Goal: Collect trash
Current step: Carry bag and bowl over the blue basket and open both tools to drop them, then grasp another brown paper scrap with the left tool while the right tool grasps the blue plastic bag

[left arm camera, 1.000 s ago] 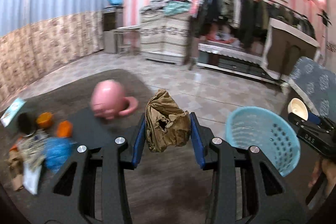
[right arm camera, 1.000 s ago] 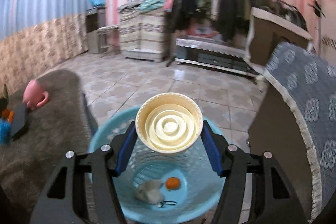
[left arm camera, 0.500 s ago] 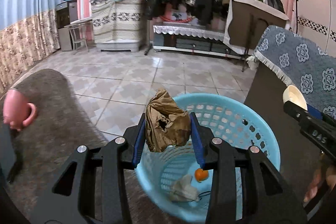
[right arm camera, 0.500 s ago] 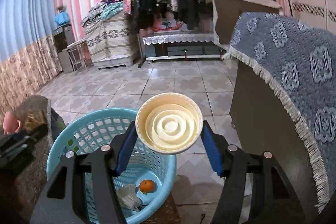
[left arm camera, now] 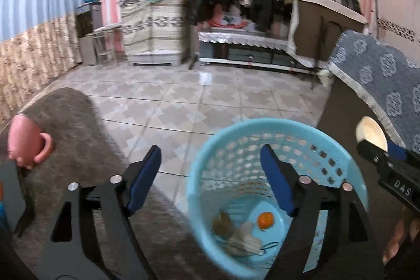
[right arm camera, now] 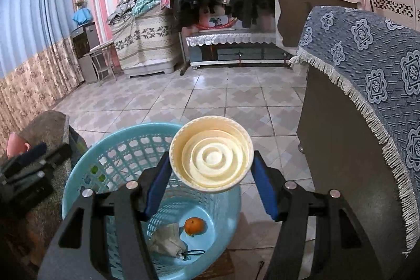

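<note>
Right wrist: cup between gripper fingers.

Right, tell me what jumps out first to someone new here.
The cream paper cup clamped in the right gripper sits front and centre, above the light blue basket. In that basket lie an orange, a crumpled mask and brown paper, under the open, empty left gripper.

Pink mug blurred; basket near rim hidden.
</note>
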A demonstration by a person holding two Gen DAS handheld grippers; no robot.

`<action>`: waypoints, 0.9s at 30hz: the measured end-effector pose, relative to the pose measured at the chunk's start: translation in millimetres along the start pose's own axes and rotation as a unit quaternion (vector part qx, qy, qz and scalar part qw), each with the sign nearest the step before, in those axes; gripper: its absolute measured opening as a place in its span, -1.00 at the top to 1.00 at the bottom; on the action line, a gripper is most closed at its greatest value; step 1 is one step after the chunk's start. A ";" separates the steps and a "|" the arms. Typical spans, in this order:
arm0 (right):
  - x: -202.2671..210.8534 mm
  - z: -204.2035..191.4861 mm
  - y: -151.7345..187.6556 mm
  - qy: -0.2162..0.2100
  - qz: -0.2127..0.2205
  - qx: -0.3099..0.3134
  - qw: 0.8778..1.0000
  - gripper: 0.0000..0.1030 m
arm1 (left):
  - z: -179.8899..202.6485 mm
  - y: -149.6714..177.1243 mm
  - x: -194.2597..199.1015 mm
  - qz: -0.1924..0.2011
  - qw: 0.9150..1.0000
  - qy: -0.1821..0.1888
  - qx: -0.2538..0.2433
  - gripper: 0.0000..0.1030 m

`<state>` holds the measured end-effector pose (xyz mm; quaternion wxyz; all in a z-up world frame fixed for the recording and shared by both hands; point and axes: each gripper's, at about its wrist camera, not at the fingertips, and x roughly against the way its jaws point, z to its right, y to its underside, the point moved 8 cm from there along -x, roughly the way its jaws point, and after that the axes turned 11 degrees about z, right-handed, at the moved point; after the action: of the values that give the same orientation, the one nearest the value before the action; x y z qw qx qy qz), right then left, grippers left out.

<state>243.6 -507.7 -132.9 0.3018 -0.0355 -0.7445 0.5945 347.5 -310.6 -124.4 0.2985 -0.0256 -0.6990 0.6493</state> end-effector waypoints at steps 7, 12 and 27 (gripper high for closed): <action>-6.4 -27.2 7.4 -0.019 -0.010 0.005 1.000 -0.18 | -49.2 0.1 16.4 0.007 0.998 -0.067 0.017 -0.70; -12.4 -47.4 10.7 -0.026 -0.005 0.021 0.999 -0.35 | -64.5 -1.4 14.8 0.000 0.996 -0.079 0.041 -0.72; 12.4 -64.5 8.8 -0.025 0.036 0.038 0.998 -0.89 | -80.2 -7.2 30.7 0.011 0.994 -0.096 0.051 -0.78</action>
<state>262.5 -444.3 -128.7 0.2624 -0.0355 -0.7269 0.6337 361.0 -227.2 -107.7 0.2237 0.0449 -0.6900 0.6869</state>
